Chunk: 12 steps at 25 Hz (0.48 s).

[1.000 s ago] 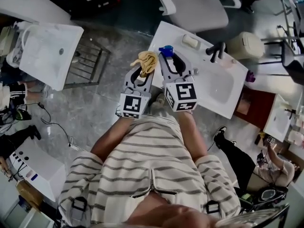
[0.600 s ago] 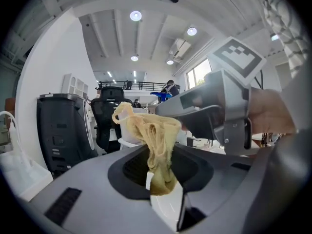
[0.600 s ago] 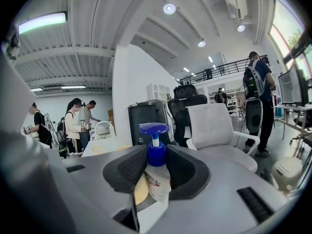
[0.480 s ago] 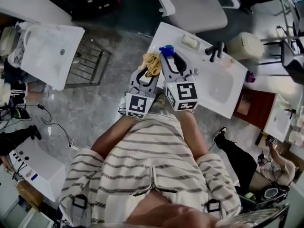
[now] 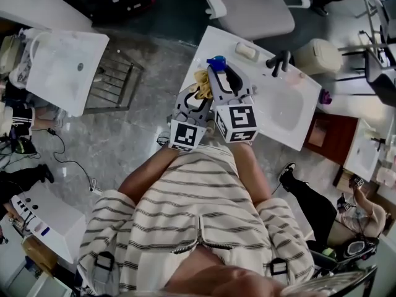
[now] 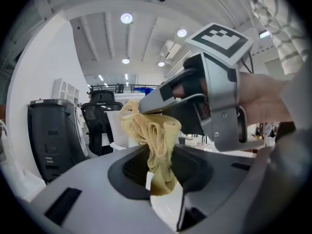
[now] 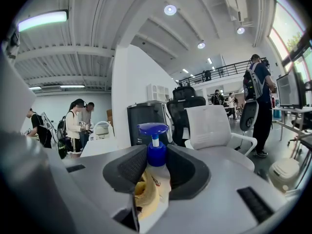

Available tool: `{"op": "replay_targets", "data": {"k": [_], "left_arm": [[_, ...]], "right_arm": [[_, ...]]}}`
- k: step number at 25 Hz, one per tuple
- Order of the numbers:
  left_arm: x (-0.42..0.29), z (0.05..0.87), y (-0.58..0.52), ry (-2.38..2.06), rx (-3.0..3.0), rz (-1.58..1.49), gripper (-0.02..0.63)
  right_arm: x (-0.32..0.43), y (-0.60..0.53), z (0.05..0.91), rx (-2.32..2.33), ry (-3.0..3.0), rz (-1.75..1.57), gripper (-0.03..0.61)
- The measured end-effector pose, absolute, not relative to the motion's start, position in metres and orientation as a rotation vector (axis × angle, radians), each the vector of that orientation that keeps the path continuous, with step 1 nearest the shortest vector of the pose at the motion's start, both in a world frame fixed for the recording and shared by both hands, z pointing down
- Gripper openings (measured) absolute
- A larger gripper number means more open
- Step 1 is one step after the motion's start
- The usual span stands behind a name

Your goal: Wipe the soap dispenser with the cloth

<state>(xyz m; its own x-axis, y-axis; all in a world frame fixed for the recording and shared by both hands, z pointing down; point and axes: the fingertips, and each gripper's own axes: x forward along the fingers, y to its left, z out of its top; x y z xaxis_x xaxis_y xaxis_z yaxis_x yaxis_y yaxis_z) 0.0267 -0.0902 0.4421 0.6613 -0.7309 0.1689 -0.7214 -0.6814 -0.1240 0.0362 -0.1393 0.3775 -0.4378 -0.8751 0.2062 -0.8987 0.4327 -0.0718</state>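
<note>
wipe under way, looks unfinished | my left gripper [image 5: 198, 93] clamps cloth [image 6: 155, 140] | my right gripper [image 5: 220, 74] grips dispenser [image 7: 154, 154], cloth touching it between the jaws | more rubbing left

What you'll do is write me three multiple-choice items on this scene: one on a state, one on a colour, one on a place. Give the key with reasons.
1. The left tool is:
A. open and empty
B. shut on the cloth
C. shut on nothing

2. The pump head of the soap dispenser is:
A. red
B. blue
C. green

3. The soap dispenser is:
A. between the jaws of the right tool
B. lying on its side, unheld
C. out of sight in every view

Key:
1 B, since the left gripper view shows the yellow cloth pinched between the jaws and bunched above them.
2 B, since the right gripper view shows a blue pump on a blue neck.
3 A, since the bottle stands upright between the right tool's two pads.
</note>
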Motion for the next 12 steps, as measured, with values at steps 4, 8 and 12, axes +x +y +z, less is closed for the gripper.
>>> {"op": "replay_targets", "data": {"k": [4,8,12], "left_arm": [[0.034,0.444,-0.087,1.187,-2.794,-0.324,0.110],[0.041,0.443,-0.084,1.151,-2.781,-0.328,0.110],[0.050,0.447,-0.081,1.114,-2.786,-0.347,0.110]], "right_arm": [[0.037,-0.136,0.377,1.593,-2.531,0.259,0.123],[0.038,-0.134,0.373,1.597,-2.534,0.260,0.123],[0.041,-0.132,0.374,1.607,-2.533,0.280,0.123]]}}
